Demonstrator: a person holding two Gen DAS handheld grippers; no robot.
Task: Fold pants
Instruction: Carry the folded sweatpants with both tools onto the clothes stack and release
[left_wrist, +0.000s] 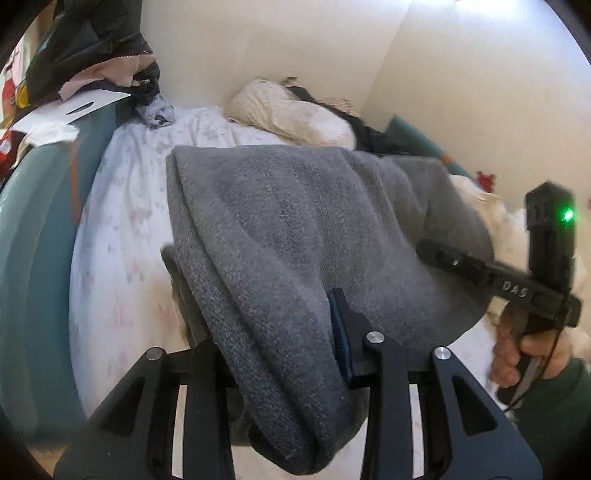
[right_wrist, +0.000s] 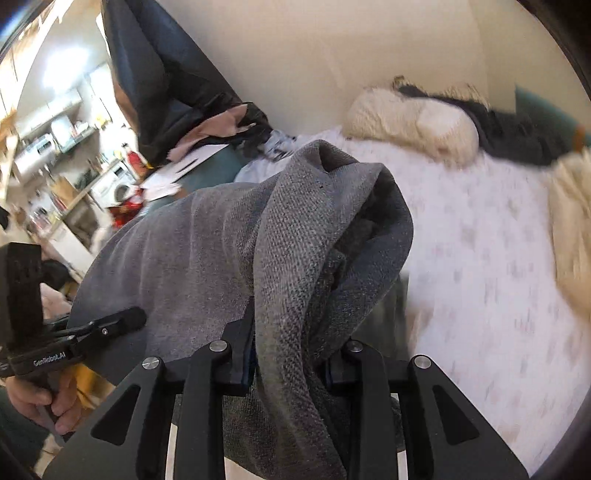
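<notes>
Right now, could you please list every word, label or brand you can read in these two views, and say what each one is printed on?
"DAS" – white letters on the black body of the right tongs, seen from the left wrist camera.
"GenRobot.AI" – white letters on the black body of the left tongs, seen from the right wrist camera.
The packages on the kitchen shelves are too blurred to read.

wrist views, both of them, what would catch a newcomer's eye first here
The grey pants fill the middle of both views, bunched and lifted over the pale printed bed sheet, with the left gripper and the right gripper each clamped on a fold of them. Next comes the cream pillow at the far end of the bed by the wall, and the green light glowing on the right-hand tool at the left view's right edge.
</notes>
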